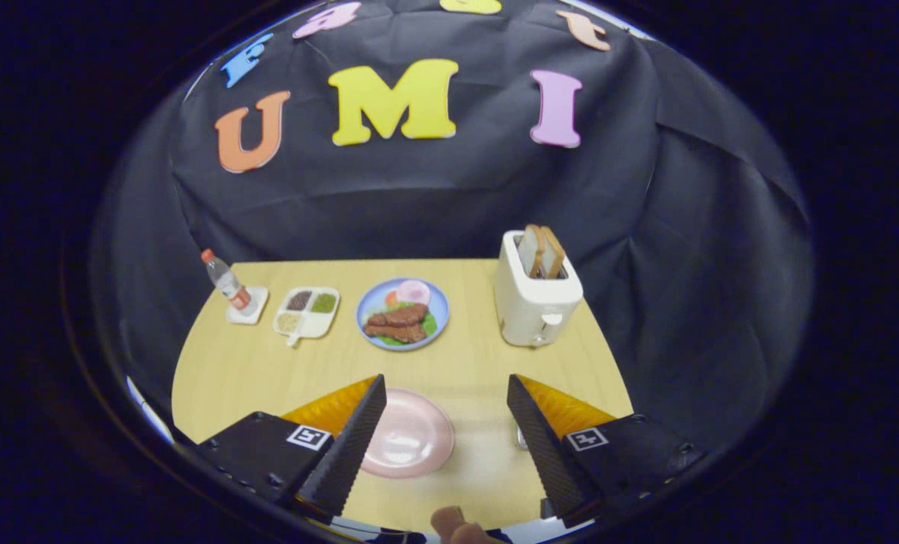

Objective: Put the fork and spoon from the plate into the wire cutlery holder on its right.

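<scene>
Lying bare between the spread gripper (pixel 446 393) fingers, the pink plate (pixel 412 442).

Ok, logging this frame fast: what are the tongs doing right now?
Tongs: open, holding nothing, fingers spread above the pink plate.

No word or number can be read on the table's things. The water bottle (pixel 227 283) at the far left bears a label too small to read. The gripper (pixel 446 378), fingers wide apart, carries a square coded marker (pixel 308 437) on each side.
</scene>
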Demonstrator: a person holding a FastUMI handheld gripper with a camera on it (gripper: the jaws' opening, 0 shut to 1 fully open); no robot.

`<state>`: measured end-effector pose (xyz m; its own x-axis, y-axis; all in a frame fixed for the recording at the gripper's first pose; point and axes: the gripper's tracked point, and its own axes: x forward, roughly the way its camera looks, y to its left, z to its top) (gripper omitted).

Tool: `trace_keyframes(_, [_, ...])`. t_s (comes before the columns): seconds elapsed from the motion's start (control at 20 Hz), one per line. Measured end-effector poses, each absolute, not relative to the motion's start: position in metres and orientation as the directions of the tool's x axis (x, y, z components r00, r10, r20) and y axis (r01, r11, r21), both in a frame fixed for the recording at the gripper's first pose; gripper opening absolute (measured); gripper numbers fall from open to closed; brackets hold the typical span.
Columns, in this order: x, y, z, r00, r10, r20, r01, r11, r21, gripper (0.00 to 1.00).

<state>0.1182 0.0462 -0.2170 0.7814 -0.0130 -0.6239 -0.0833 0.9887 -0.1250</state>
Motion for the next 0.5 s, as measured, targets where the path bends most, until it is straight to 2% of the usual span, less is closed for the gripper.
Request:
trace_keyframes(0.2, [0.102, 0.088, -0.167, 0.91, 0.033, -0.413, -0.095, 0.987, -0.131, 0.96])
trace_keyframes(0.5, [0.05, 0.129, -0.105, 0.979, 0.11, -0.174, -0.119, 0.992, -0.044, 0.96])
